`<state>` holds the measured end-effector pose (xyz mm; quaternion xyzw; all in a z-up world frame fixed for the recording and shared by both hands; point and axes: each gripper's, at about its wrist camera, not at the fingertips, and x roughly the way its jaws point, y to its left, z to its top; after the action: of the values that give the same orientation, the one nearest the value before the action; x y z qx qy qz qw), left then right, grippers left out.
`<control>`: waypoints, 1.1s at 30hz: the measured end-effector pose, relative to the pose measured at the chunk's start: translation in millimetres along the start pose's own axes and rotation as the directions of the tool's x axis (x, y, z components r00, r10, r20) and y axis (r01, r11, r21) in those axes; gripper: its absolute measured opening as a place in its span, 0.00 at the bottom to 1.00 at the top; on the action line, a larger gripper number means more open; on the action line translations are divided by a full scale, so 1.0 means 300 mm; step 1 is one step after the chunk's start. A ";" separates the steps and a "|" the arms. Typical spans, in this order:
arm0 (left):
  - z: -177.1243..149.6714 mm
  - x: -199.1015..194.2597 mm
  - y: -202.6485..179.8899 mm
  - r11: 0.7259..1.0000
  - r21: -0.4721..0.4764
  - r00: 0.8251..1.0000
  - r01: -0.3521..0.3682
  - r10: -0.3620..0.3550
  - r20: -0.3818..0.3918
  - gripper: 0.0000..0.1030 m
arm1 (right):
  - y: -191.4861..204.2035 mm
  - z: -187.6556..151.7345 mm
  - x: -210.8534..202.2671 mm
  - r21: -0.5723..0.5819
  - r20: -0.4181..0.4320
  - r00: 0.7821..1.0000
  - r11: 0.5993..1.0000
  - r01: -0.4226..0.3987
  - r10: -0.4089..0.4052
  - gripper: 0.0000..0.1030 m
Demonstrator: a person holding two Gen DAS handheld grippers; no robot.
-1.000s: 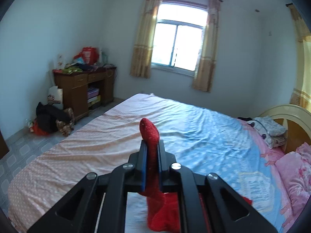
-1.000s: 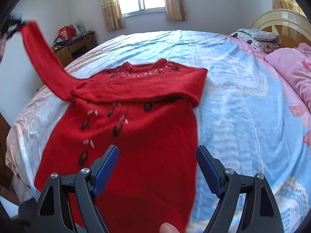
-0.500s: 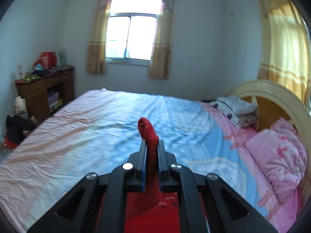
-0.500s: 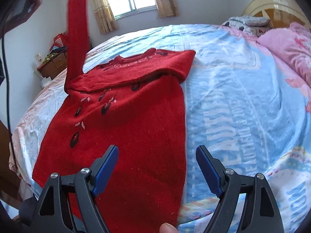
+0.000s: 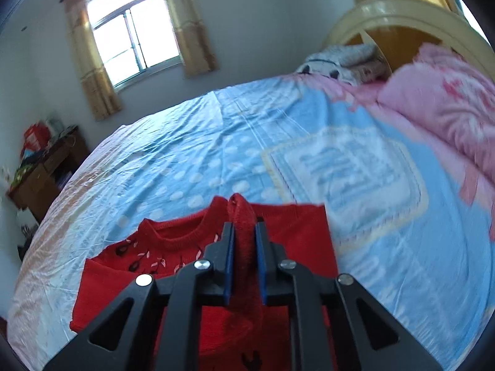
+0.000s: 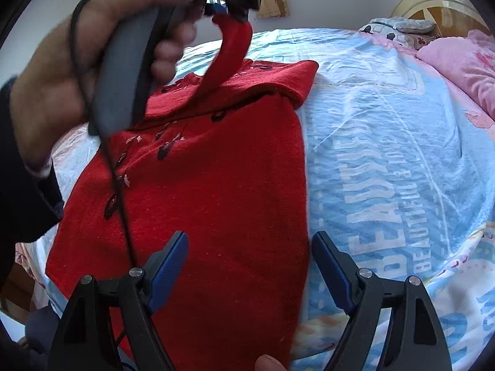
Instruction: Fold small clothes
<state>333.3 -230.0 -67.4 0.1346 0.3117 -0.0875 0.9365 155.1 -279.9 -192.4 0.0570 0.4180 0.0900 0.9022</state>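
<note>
Here the bed [image 6: 386, 130], under a blue printed sheet, fills both views, its near edge cut off by the frame. On it lies the red sweater [image 6: 216, 185], front up, its far sleeve already folded across the chest; its hem runs out of the right wrist picture at the bottom. Toward the headboard [image 5: 402, 15] from the sweater sit a pink pillow [image 5: 439, 92] and a grey folded bundle [image 5: 346, 58], both blurred. The left hand-held gripper [image 5: 244, 241], above the sweater's collar, is clamped tight on the end of the other sleeve [image 5: 244, 225]; from the right wrist that sleeve arcs up off the chest. The hand [image 6: 62, 71] and handle hide part of the sweater's shoulder. The right hand-held gripper [image 6: 250, 266] hovers over the sweater's lower body, jaws spread wide, holding nothing.
</note>
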 end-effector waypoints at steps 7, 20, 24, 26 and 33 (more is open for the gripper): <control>-0.096 -0.130 0.166 0.998 0.015 0.988 -0.054 0.052 0.145 0.73 | -0.016 0.007 -0.039 0.007 0.072 0.997 1.000 -0.030 0.030 0.80; -0.556 -0.030 0.675 0.937 -0.115 0.939 -0.329 0.312 -0.144 0.85 | -0.082 0.270 -0.054 0.174 0.130 0.989 0.981 -0.085 0.062 0.68; -0.558 0.017 0.693 0.943 -0.183 0.952 -0.278 0.245 -0.183 0.85 | -0.085 0.415 0.036 0.183 0.114 0.993 0.982 -0.043 0.022 0.63; -0.542 0.044 0.687 0.943 -0.194 0.954 -0.272 0.236 -0.187 0.85 | -0.089 0.465 0.095 0.187 0.083 0.996 0.982 -0.034 0.019 0.63; -0.555 0.138 0.731 0.934 -0.182 0.936 -0.308 0.263 -0.234 0.90 | -0.105 0.545 0.289 0.221 -0.039 0.999 0.975 0.014 -0.005 0.62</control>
<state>327.1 25.6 -177.5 0.0844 0.3917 0.0991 0.9108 338.5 -296.9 -157.2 0.1536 0.4431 0.0396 0.8823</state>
